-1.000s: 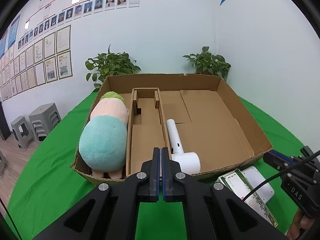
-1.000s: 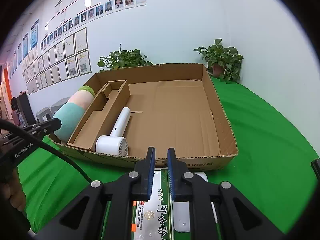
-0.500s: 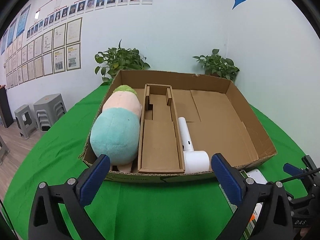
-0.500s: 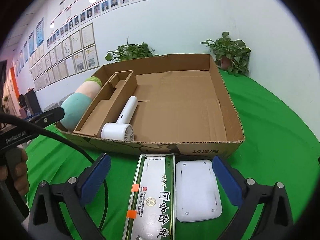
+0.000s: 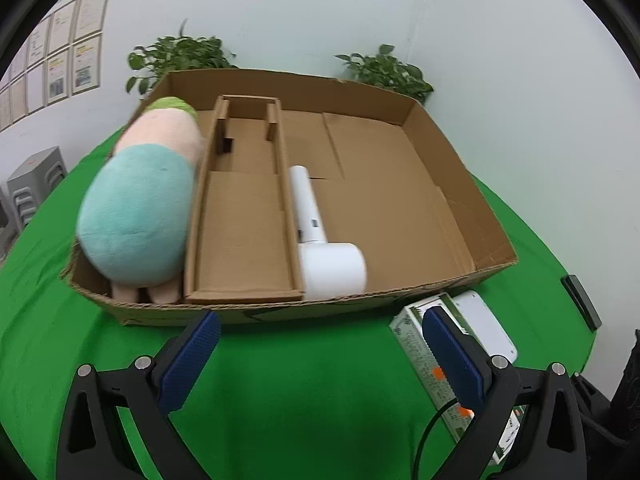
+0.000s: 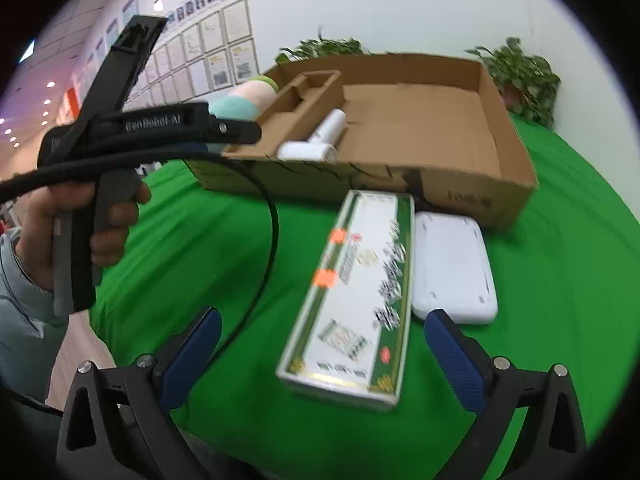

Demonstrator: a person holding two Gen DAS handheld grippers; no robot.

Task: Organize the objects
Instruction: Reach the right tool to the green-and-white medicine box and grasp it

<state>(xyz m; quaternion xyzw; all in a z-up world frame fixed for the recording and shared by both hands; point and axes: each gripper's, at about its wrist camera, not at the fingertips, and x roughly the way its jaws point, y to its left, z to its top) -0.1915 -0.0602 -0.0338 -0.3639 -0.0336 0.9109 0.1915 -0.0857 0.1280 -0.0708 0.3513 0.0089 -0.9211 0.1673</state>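
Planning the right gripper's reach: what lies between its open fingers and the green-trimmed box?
Only bare green cloth, seen in the right wrist view, separates the right gripper from the green-trimmed box.

green table (image 5: 304, 392); on it cardboard box (image 5: 460, 280), green-white carton (image 6: 360, 292), white case (image 6: 450, 268)

Cardboard box (image 5: 452, 168): one
Plush toy (image 5: 140, 208): one
Hair dryer (image 5: 324, 248): one
Green-edged carton (image 6: 360, 292): one
White flat device (image 6: 450, 266): one
Potted plants (image 5: 180, 56): two

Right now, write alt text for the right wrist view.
The right gripper, open, hovers over a long green-and-white box on green cloth, a flat white case beside it. Behind sits a cardboard tray holding a white hair dryer and a plush toy; the left gripper's handle is at left.
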